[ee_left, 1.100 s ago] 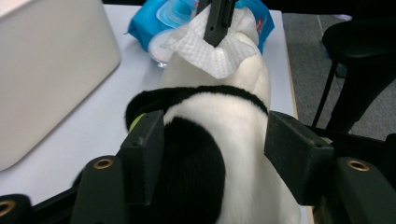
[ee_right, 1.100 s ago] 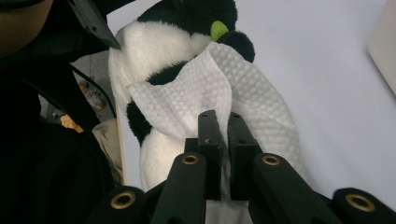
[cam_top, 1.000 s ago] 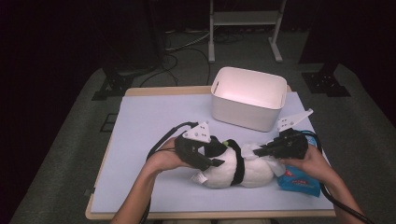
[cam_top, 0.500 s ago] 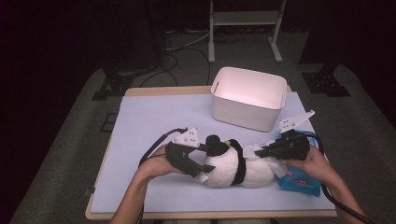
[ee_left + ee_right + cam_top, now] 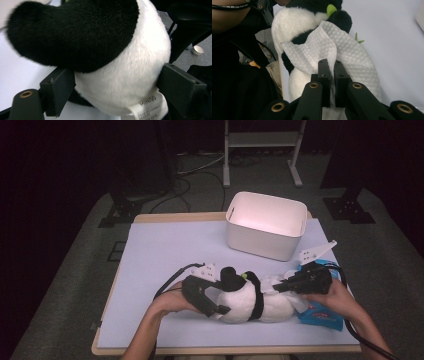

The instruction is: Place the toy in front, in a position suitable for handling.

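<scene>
Plush panda (image 5: 250, 302) lies on its side at 6 o'clock on table (image 5: 165, 250), w/ white bin (image 5: 265, 225) at 12. Left gripper (image 5: 117, 82): jaws just opened wide, straddling panda's soft white belly, pads touching fur. Right gripper (image 5: 329, 82) clenched on embossed wipe (image 5: 332, 50) draped over plush. Probably light, squashy, fuzzy; best grabbed round the midbody.

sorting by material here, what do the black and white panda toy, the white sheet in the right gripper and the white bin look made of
Black and white panda plush toy: soft pile fabric, fuzzy fibres and a sewn label. White embossed wipe: probably nonwoven or paper, dimpled, folding limply. White rectangular bin: looks like matte plastic, smooth rounded walls.
</scene>
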